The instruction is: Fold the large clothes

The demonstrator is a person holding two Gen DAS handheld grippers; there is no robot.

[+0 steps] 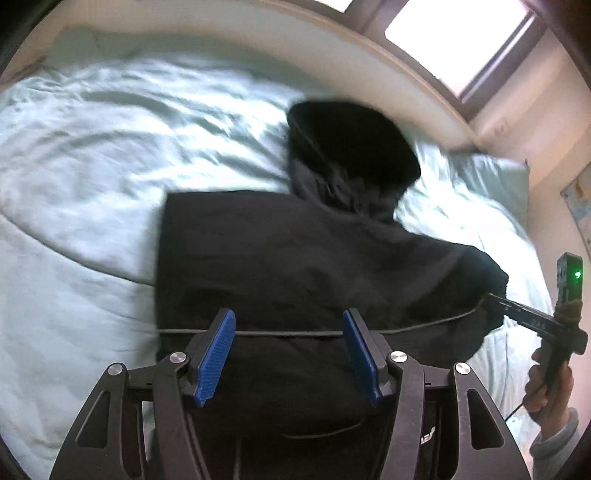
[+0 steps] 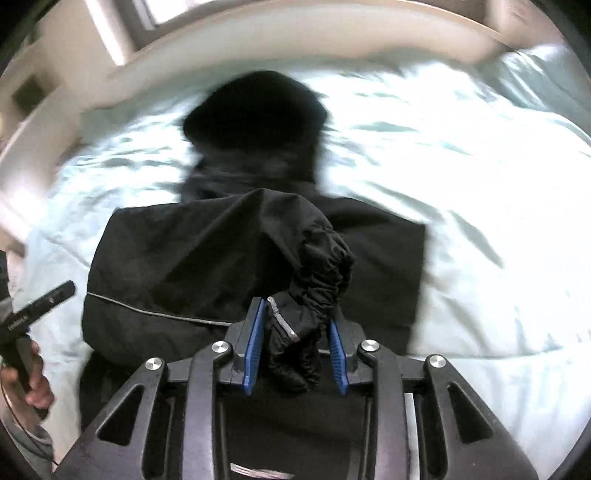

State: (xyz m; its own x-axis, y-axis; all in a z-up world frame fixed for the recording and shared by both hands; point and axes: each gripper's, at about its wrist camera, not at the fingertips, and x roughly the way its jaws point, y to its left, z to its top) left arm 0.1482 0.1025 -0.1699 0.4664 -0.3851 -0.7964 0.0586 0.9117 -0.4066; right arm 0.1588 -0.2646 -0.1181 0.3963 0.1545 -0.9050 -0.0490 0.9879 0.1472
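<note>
A: Left wrist view first. Left gripper [image 1: 289, 345] has its jaws standing well apart with nothing between the pads; it hovers over the lower back panel of the black jacket [image 1: 280, 258]. The jacket lies flat just ahead of the fingers, hood [image 1: 351, 147] at the far end. A thin pale piping line [image 1: 295, 333] runs across right under the fingertips. My read: this tool is free, waiting to pin or smooth the body.

B: Right side of that view?

A: The right gripper [image 1: 496, 303] comes in at the jacket's right edge, a hand [image 1: 546, 384] on its handle. Blurred, so contact there is unclear.

B: Right wrist view?

A: Jaws narrowed onto the sleeve cuff [image 2: 306, 332], with the gathered elastic bunched between the blue pads and the sleeve draped up from the body. Probably carrying the sleeve inward across the back for the first fold. The other tool sits off to the left, clear of the cloth.

B: Surface?

A: Pale green duvet [image 2: 461, 184], rumpled and soft, so folds may not crease sharply. Bed frame rim [image 2: 258, 22] beyond the hood, a window [image 1: 458, 33] behind and a pillow [image 1: 491, 177] far right.
</note>
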